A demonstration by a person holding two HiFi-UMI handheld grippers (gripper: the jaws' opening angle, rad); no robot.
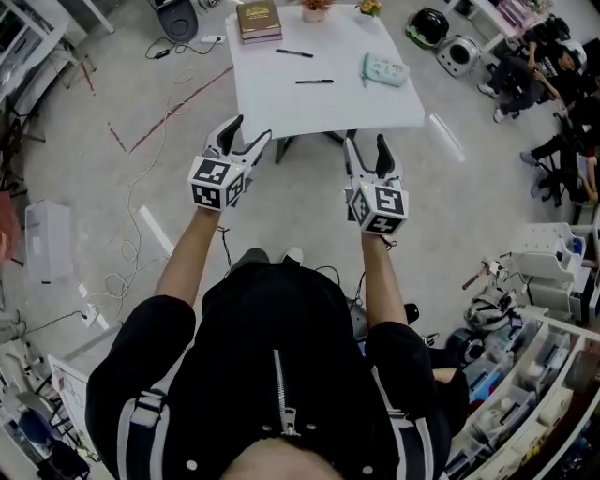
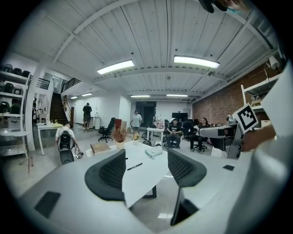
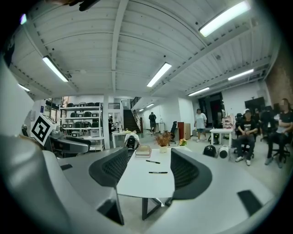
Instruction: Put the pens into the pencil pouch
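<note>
Two black pens lie on the white table (image 1: 281, 103): one pen (image 1: 314, 82) near the middle, the other pen (image 1: 294, 53) farther back. A pale green pencil pouch (image 1: 385, 69) rests at the table's right side. My left gripper (image 1: 246, 137) and right gripper (image 1: 367, 150) hover side by side just short of the table's near edge, both open and empty. In the left gripper view a pen (image 2: 134, 166) and the pouch (image 2: 154, 151) show between the jaws. The right gripper view shows both pens, the near pen (image 3: 158, 172) and the far pen (image 3: 152, 162).
A brown book (image 1: 258, 20) and two small potted plants (image 1: 315, 9) stand at the table's far edge. Cables (image 1: 150, 141) trail over the floor at left. Helmets (image 1: 442, 42) lie on the floor and seated people (image 1: 553, 84) are at right. Shelves with clutter (image 1: 525, 375) line the lower right.
</note>
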